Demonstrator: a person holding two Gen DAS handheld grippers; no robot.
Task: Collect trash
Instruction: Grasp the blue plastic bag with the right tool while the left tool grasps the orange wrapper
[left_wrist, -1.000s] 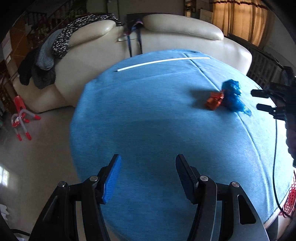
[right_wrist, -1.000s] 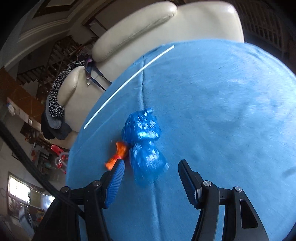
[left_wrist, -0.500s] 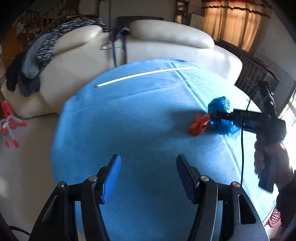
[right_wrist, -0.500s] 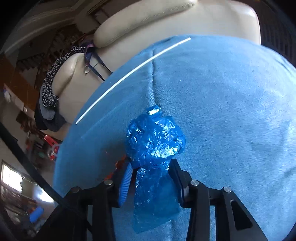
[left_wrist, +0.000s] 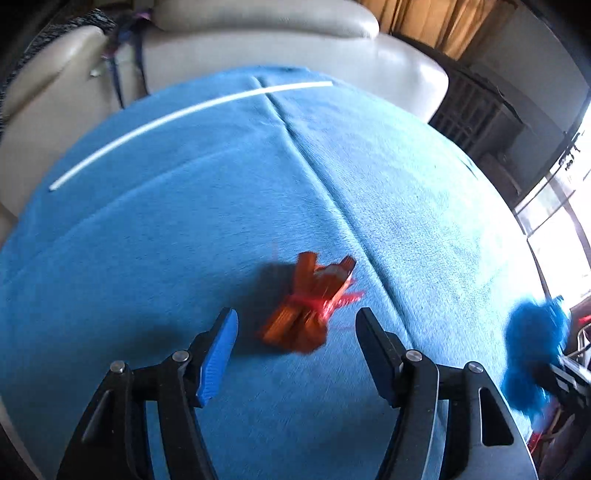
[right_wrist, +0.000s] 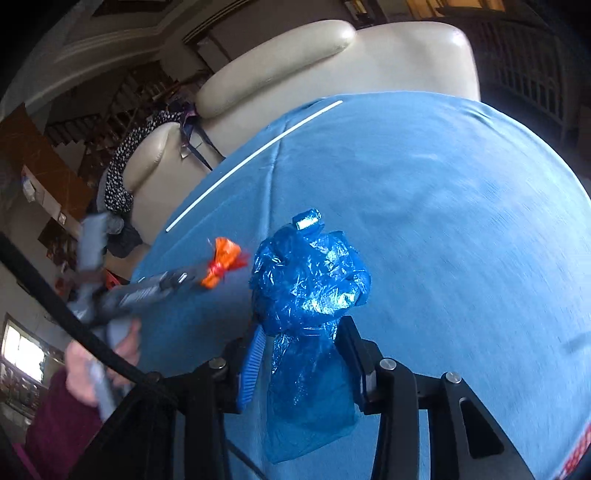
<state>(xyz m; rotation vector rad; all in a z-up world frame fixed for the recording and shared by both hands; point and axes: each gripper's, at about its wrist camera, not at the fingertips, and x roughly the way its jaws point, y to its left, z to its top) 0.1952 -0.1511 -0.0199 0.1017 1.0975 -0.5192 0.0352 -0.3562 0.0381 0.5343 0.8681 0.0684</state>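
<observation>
A crumpled orange wrapper (left_wrist: 308, 308) lies on the blue tablecloth (left_wrist: 184, 206). My left gripper (left_wrist: 295, 332) is open, its fingers on either side of the wrapper's near end. The wrapper also shows in the right wrist view (right_wrist: 221, 262), just beyond the left gripper's tip. My right gripper (right_wrist: 301, 354) is shut on a crumpled blue plastic bag (right_wrist: 310, 288) and holds it above the cloth. The bag shows blurred at the right edge of the left wrist view (left_wrist: 532, 354).
A thin white strip (left_wrist: 177, 114) lies across the far side of the cloth. A cream sofa (left_wrist: 258, 40) stands behind the table, with dark clothes (right_wrist: 122, 173) draped on it. The person's hand (right_wrist: 99, 354) holds the left gripper's handle.
My left gripper has moved forward and right until the orange wrapper sits between its fingers. My right gripper has lifted the blue bag off the cloth and pulled it back to the right.
</observation>
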